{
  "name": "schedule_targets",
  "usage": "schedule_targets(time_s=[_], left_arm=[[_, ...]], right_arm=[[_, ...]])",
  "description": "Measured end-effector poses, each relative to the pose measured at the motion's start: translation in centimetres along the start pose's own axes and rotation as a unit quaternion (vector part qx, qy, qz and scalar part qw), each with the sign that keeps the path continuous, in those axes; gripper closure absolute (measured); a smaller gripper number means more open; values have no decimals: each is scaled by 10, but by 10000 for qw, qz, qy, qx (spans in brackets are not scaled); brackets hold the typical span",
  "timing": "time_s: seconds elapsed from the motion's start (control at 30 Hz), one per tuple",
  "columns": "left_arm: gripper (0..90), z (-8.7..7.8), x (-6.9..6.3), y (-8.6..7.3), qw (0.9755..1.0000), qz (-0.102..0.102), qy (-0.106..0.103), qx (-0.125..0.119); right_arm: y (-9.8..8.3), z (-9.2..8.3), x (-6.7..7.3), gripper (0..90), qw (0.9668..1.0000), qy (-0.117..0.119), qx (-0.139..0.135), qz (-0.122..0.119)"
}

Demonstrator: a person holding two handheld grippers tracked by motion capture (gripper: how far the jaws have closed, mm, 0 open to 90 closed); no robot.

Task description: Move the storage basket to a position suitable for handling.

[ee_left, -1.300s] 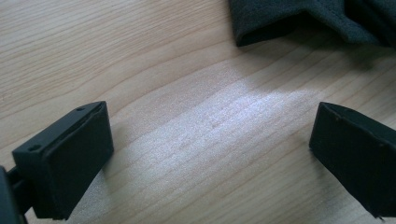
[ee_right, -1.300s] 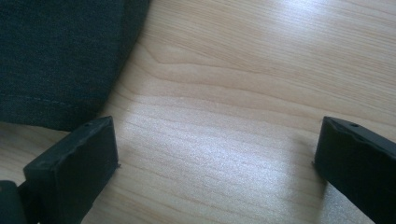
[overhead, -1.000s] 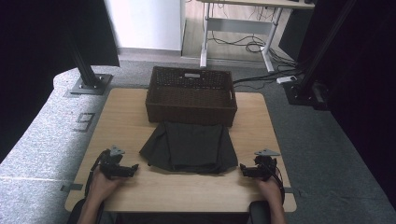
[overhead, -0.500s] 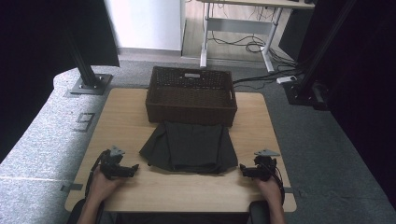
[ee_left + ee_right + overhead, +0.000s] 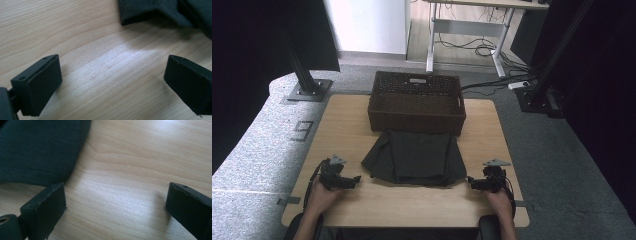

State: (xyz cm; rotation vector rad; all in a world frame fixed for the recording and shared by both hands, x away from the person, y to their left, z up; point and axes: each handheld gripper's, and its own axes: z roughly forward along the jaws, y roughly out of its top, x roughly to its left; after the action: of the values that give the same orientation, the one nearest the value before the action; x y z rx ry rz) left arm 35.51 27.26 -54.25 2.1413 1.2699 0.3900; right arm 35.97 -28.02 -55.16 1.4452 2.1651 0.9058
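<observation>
A dark grey folded garment (image 5: 414,157) lies flat in the middle of the wooden table (image 5: 342,125), just in front of a dark wicker basket (image 5: 416,102). My left gripper (image 5: 356,179) rests on the table to the garment's left, open, with bare wood between its jaws; the cloth's edge (image 5: 150,12) lies beyond them. To the garment's right rests my right gripper (image 5: 470,183), open as well, its jaws on the wood (image 5: 117,195) and the cloth's corner (image 5: 40,152) beside the left jaw. Neither gripper touches the cloth.
The basket stands at the table's far edge, open at the top. A black post on a base plate (image 5: 307,90) stands off the far left corner, and another post base (image 5: 537,97) with cables off the far right. Grey carpet surrounds the table.
</observation>
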Motion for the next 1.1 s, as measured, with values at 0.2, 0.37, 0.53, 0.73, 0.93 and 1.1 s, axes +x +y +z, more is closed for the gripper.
schedule_targets(time_s=[0.2,0.37,0.53,0.73,0.93,1.1], left_arm=[[30,-4,-3,7,9999,129,-36,-96],[70,-7,-4,23,9994,263,-17,-223],[144,-7,-6,43,9986,377,-70,-361],[217,2,-17,75,9969,667,-91,-406],[288,17,-25,96,9961,796,-44,-370],[334,34,-24,107,9966,748,-64,-338]], right_arm=[[5,-6,-1,30,9996,176,-159,122],[19,-16,-2,42,9986,389,-347,117],[27,-21,0,127,9972,594,-436,123],[39,-18,8,197,9963,760,-409,41],[53,-6,14,300,9954,873,-391,-26],[68,10,23,319,9953,904,-319,-157]])
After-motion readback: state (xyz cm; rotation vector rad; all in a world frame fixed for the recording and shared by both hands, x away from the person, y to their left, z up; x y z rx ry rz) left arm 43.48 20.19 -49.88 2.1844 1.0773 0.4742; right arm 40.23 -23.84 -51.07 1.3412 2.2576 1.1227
